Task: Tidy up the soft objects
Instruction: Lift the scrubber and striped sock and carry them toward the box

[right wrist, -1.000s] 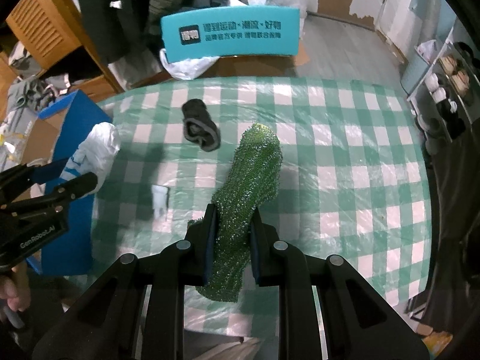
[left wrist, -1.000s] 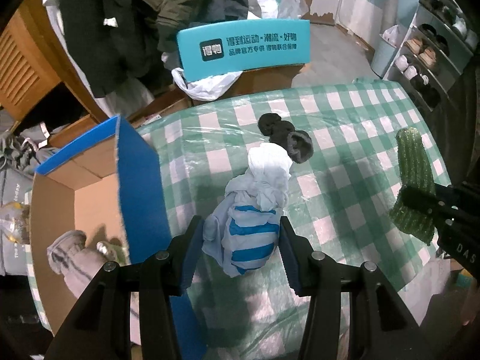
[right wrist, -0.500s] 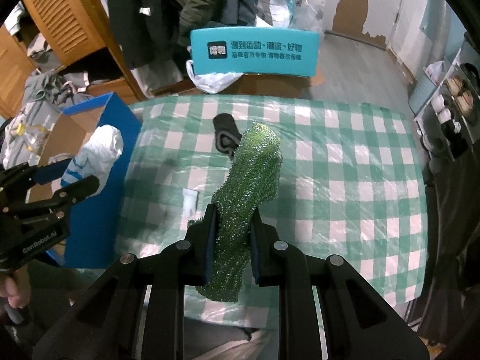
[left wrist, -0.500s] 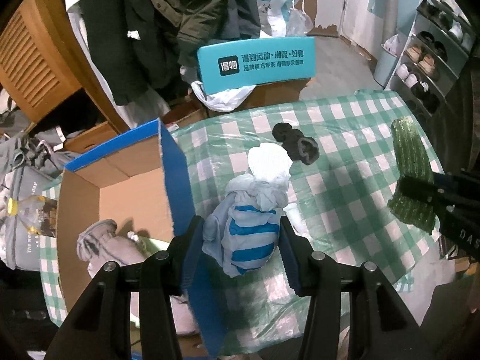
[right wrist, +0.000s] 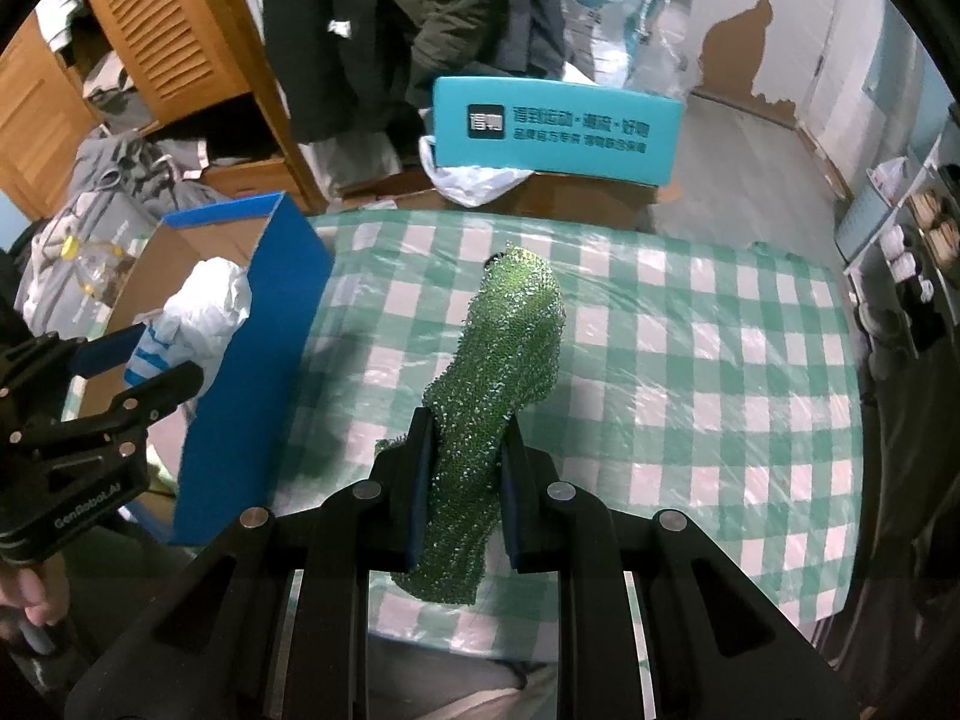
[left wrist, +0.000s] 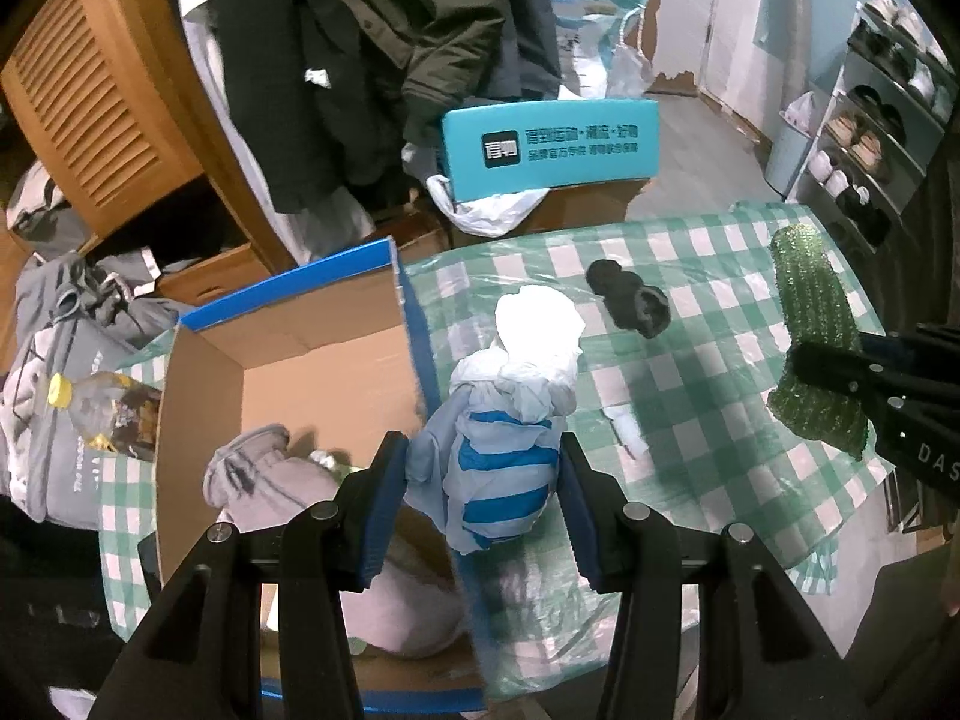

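The bench, under a green-and-white checked cloth with clear plastic over it, carried an open cardboard box with blue outer walls at its left end. A grey soft garment lay inside the box.

The white-and-blue striped cloth bundle, crumpled and bulging white at its top, was held in the air above the box's right wall, where box and checked cloth meet. The left tool was about half open, its blue pads pressed on both flanks of that bundle.

The green sparkly sock, long, limp and covered in small glinting dots, hung over the middle of the bench, clear of the cloth. The right tool was nearly closed, pinching the sock's lower part between its pads.

A dark rolled sock pair lay on the bench between the two held things, touching neither.
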The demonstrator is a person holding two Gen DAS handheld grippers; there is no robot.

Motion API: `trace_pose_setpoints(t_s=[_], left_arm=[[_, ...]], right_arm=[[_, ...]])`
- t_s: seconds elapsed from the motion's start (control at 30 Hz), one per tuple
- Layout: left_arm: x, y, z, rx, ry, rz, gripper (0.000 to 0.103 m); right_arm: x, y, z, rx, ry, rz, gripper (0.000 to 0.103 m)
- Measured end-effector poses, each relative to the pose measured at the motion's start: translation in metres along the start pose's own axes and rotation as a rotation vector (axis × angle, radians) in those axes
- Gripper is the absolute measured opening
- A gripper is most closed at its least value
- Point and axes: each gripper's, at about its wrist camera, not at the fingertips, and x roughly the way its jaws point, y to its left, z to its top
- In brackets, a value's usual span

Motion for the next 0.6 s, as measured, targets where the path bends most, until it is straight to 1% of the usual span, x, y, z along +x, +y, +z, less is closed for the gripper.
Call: trace_pose_setpoints(t_s=[0.27,0.6], left_arm=[[-0.004,0.022,-0.006,-0.034,-0.005,0.011,0.050],[-0.004,0.055,-0.017,-0.086,-0.002,0.028,0.050]], right_arm=[[0.002,0.025,0.009,-0.037,-0.003,0.020,0.018],[0.007,0.066,0.021,-0.090,-0.005,0.073,0.018]])
